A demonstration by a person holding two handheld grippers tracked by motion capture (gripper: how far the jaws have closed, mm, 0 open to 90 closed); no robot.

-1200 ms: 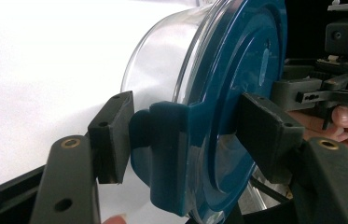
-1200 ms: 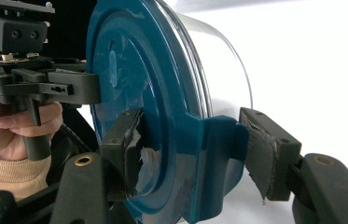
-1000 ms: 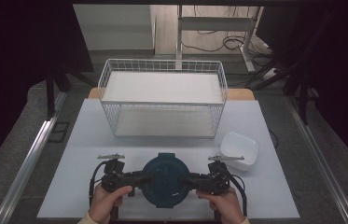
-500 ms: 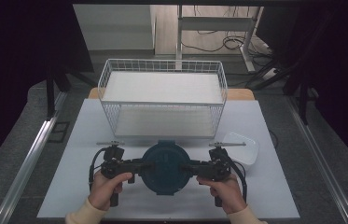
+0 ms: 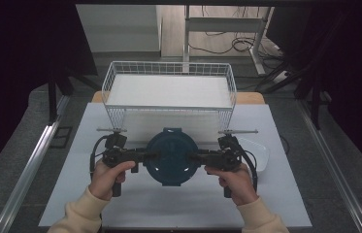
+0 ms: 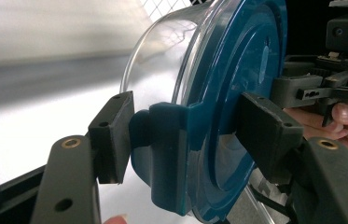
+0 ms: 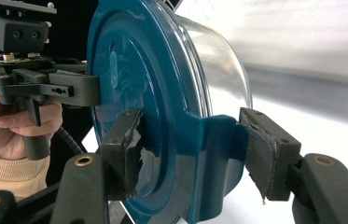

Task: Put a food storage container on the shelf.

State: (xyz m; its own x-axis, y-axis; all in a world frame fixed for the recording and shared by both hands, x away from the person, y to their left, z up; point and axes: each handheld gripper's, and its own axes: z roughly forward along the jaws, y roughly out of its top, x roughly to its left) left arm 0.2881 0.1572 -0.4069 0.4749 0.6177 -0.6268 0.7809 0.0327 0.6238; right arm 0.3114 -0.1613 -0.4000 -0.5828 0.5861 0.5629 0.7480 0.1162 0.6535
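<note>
Two grippers on one container [image 5: 172, 156]: round clear tub with dark teal lid, held off the white table [image 5: 135, 204], lid facing up toward the high camera. Container sits just in front of the wire basket [image 5: 169, 92], near side, roughly centred on it.

Left gripper [image 5: 145, 156] is clenched on the lid's left latch tab. Left gripper view: tab [image 6: 167, 154] sandwiched between both pads, one pad on the lid face, the other on the tab's outer side. Right gripper [image 5: 199, 158] is clamped the same way on the opposite tab [image 7: 213, 163]. Pad foam on the right gripper looks torn.

Both hands [image 5: 108, 177] come in from the near edge. White bowl [image 5: 256, 154] on the table, just right of the container, well short of the basket.
</note>
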